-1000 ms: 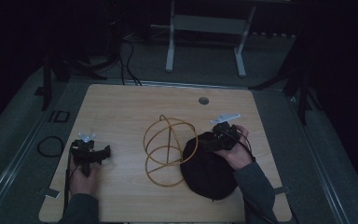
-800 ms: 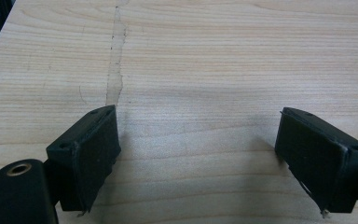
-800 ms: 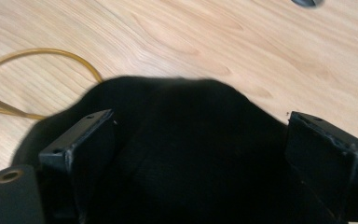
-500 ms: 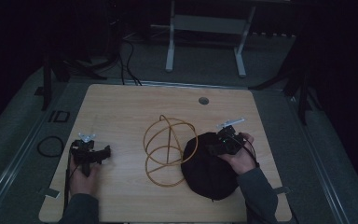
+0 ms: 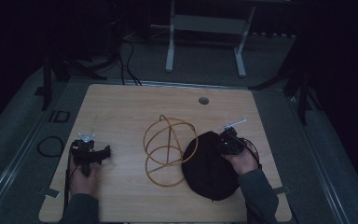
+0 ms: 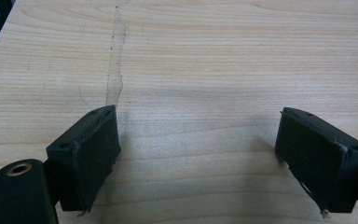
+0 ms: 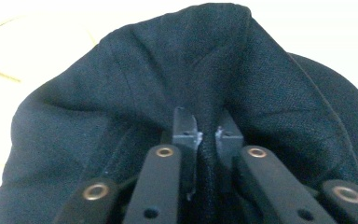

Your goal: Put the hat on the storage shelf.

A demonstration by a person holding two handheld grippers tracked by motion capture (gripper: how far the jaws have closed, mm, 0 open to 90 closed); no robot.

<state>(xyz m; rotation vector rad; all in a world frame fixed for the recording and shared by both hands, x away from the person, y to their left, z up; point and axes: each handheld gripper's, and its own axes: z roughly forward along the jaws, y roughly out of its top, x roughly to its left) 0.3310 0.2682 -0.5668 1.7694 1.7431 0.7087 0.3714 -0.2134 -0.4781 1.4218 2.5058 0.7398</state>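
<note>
With your right gripper just closed on a fold of the black cloth, lift slowly, keeping the wide-open left gripper clear of the wire hoop.

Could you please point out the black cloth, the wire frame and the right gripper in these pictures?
black cloth (image 5: 209, 175): high view, on its flat lower middle.
wire frame (image 5: 168, 123): high view, on the upper loop's top.
right gripper (image 7: 207, 133): right gripper view, midway between its jaws, pinching a fold of cloth.
</note>
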